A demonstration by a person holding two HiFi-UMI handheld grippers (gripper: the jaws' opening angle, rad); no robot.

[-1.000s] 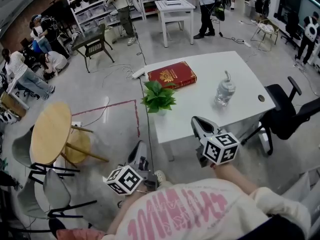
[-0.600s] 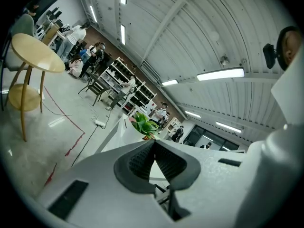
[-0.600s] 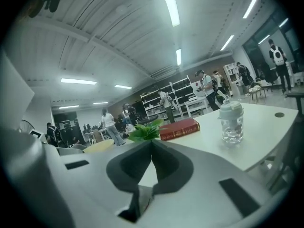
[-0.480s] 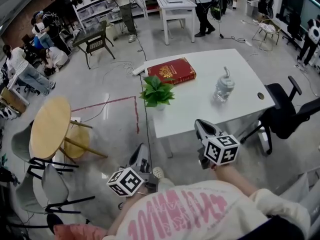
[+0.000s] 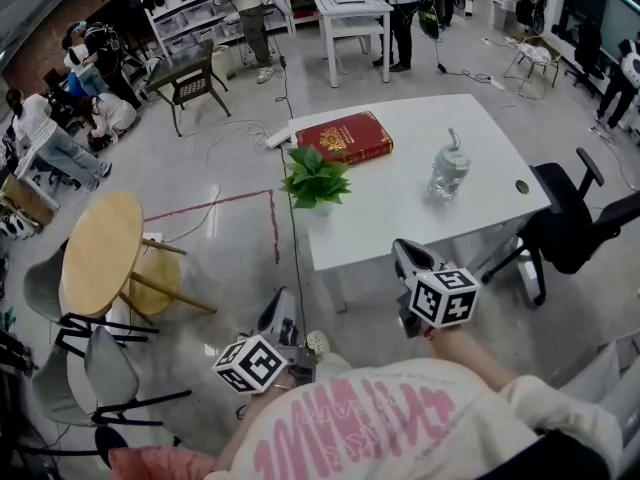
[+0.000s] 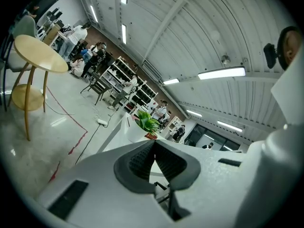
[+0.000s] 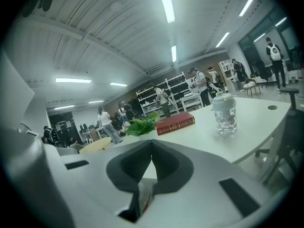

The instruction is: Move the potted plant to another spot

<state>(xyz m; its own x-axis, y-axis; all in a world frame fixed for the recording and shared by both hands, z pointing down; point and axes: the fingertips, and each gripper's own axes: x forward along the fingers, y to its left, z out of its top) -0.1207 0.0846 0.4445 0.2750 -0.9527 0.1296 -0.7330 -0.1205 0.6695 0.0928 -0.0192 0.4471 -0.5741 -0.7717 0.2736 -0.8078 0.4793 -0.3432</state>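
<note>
The potted plant [image 5: 316,184], green leaves in a white pot, stands at the left edge of the white table [image 5: 400,223]. It shows small and far in the left gripper view [image 6: 145,122] and in the right gripper view [image 7: 140,126]. My left gripper [image 5: 282,310] hangs below and left of the table's near corner, over the floor, jaws shut and empty. My right gripper [image 5: 405,255] is by the table's near edge, well short of the plant, jaws shut on nothing.
A red book [image 5: 342,136] lies behind the plant and a clear water bottle [image 5: 449,171] stands right of it. A black office chair [image 5: 572,226] is at the right, a round wooden table [image 5: 100,253] and grey chairs at the left. Cables cross the floor; people stand further back.
Both grippers have sunk a little in the head view. The plant, book and bottle stay where they were.
</note>
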